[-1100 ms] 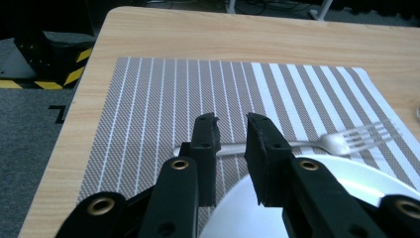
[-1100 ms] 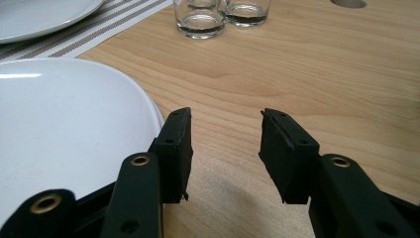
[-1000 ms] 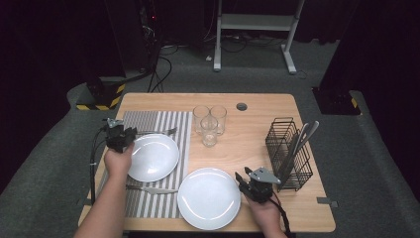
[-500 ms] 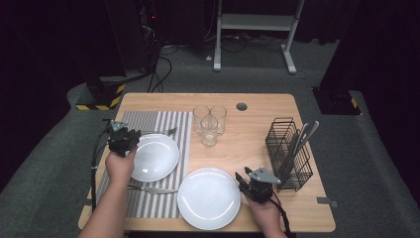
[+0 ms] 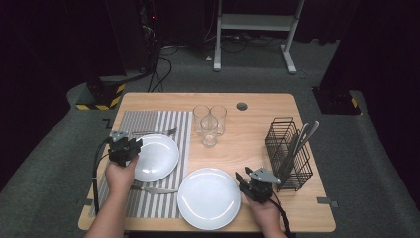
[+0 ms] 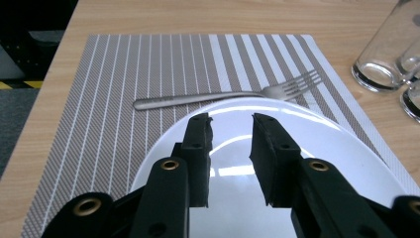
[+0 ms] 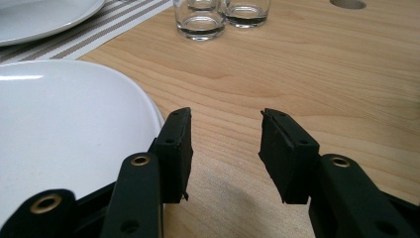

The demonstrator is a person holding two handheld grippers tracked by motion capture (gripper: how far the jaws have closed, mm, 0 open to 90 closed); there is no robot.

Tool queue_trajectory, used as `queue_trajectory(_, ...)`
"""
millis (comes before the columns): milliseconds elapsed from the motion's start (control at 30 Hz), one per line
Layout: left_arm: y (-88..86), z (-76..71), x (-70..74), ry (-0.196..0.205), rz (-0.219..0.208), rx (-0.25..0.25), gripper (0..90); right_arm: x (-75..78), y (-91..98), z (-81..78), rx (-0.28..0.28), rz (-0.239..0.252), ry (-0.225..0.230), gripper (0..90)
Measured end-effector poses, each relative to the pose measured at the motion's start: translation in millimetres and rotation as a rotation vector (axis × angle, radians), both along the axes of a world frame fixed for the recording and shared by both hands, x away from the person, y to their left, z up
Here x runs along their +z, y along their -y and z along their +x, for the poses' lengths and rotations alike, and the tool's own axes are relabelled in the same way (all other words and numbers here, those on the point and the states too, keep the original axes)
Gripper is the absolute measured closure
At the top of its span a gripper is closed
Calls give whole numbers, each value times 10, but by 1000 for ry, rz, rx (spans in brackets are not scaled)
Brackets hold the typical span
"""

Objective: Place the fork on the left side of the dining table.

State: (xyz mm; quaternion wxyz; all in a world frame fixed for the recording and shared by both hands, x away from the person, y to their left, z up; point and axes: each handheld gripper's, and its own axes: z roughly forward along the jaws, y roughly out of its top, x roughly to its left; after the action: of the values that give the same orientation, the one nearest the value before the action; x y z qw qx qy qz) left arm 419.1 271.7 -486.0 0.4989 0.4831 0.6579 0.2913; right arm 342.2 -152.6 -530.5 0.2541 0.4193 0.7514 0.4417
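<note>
A small white plate (image 5: 158, 158) (image 6: 297, 129) lies on a striped placemat (image 5: 148, 121) (image 6: 124, 89), with a fork (image 5: 153, 132) (image 6: 208, 97) just beyond it. My left gripper (image 5: 130, 145) (image 6: 232, 121) hovers over the plate's left rim. Its jaws have just been opening, and they stand apart with nothing clamped between them. A larger white plate (image 5: 208, 198) (image 7: 59, 124) sits on the bare wood at the front. My right gripper (image 5: 243, 177) (image 7: 225, 119) rests beside that plate's right rim, open, with only tabletop between its fingers.
Three clear glasses (image 5: 209, 121) (image 7: 200, 20) stand at the table's middle back. A black wire basket (image 5: 289, 153) with cutlery stands at the right. Another utensil (image 5: 153, 189) lies on the placemat in front of the small plate. A round cable hole (image 5: 241, 106) is at the back.
My left hand has drawn a little nearer and to the right along the small plate's left rim. The plate stays where it was. The right hand has not moved.
</note>
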Motion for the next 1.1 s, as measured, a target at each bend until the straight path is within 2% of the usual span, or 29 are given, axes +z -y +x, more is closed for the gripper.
queue_trajectory(333,69,-227,-105,12,30,-28,656,0,0,-1,0,0,1,554)
queue_trajectory(433,83,-298,-131,15,20,-36,655,0,0,-1,-1,-1,0,554)
queue_trajectory(533,117,-361,-152,15,32,-52,649,0,0,-2,-1,-1,1,554)
queue_trajectory(1100,315,-730,-235,29,31,-108,622,0,0,-1,0,0,1,553)
